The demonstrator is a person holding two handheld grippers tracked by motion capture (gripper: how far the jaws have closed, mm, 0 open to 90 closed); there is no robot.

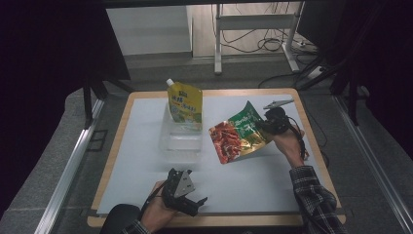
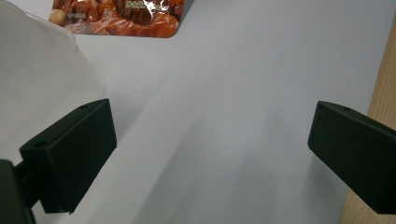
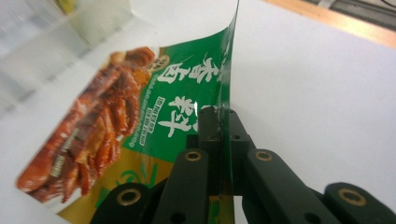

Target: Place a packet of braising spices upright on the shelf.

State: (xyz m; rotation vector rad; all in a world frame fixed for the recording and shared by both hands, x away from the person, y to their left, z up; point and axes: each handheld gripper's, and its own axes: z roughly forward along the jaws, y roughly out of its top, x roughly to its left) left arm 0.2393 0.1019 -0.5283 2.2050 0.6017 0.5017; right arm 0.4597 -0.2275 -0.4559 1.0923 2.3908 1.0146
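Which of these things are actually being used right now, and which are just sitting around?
In use:
- green food packet, pinched by the right gripper
- clear plastic box, probably its destination

Lying about:
- yellow spouted pouch, standing in the box
- left gripper, open and idle
- cables on the floor

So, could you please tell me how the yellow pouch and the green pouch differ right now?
The yellow pouch stands upright in the clear box, untouched; the green pouch hangs tilted over the mat, its edge pinched in the right gripper. The yellow pouch has a white spout on top; the green pouch is a flat packet picturing reddish food. Both are glossy printed food packs.
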